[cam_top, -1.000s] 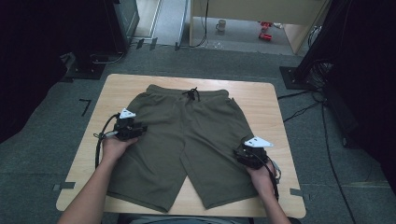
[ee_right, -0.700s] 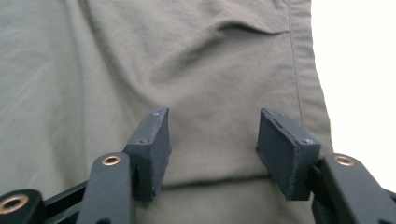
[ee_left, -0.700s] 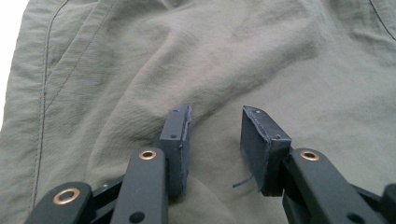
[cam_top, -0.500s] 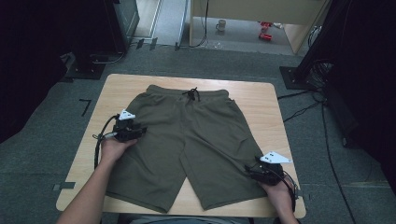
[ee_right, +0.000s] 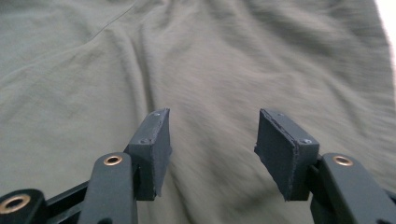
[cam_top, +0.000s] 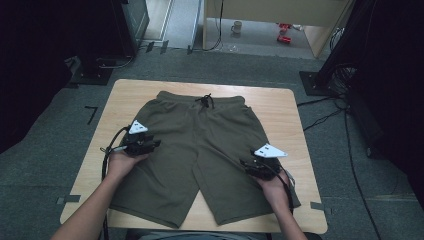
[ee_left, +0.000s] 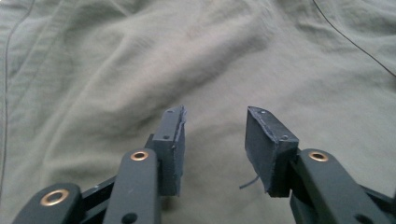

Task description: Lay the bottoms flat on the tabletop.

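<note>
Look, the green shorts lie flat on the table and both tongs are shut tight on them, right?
Not quite. The shorts do lie flat on the table, but both tongs are open, not shut. The left gripper view shows the left tongs with a gap between the jaws over the cloth, and the right gripper view shows the same for the right tongs.

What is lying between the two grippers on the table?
In the high view, only the shorts lie between the left gripper and the right gripper: flat olive fabric, with nothing else on it.
</note>
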Demonstrator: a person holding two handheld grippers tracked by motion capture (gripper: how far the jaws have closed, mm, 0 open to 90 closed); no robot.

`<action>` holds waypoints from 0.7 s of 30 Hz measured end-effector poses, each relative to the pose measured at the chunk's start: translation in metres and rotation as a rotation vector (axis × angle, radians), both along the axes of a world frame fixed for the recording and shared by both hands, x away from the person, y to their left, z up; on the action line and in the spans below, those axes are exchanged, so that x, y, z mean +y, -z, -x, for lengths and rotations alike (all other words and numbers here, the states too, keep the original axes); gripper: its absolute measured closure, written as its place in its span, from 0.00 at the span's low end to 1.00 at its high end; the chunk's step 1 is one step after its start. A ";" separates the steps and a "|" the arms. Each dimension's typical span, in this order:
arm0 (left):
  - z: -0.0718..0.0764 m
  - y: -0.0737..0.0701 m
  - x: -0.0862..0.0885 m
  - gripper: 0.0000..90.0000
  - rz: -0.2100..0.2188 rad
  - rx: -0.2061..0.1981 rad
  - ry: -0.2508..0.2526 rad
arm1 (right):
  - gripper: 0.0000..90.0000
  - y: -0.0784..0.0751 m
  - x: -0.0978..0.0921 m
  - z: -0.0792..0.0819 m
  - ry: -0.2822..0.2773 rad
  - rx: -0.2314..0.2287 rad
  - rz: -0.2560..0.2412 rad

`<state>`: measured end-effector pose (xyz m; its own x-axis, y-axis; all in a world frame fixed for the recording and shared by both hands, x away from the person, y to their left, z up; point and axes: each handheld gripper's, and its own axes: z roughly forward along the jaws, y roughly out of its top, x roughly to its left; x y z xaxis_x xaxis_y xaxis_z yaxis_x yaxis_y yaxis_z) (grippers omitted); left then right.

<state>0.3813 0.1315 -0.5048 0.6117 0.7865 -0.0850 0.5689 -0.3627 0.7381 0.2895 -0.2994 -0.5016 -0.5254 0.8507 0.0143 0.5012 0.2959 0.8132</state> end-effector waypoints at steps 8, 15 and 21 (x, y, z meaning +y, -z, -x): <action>0.016 0.007 -0.012 0.55 -0.046 -0.012 -0.014 | 0.39 0.021 0.018 -0.007 0.036 0.064 0.054; 0.047 0.006 -0.020 0.53 -0.009 0.022 0.001 | 0.36 0.021 0.005 0.017 0.068 0.081 0.042; 0.042 -0.004 -0.019 0.50 0.011 0.032 0.006 | 0.51 0.014 0.001 0.016 0.041 0.057 -0.001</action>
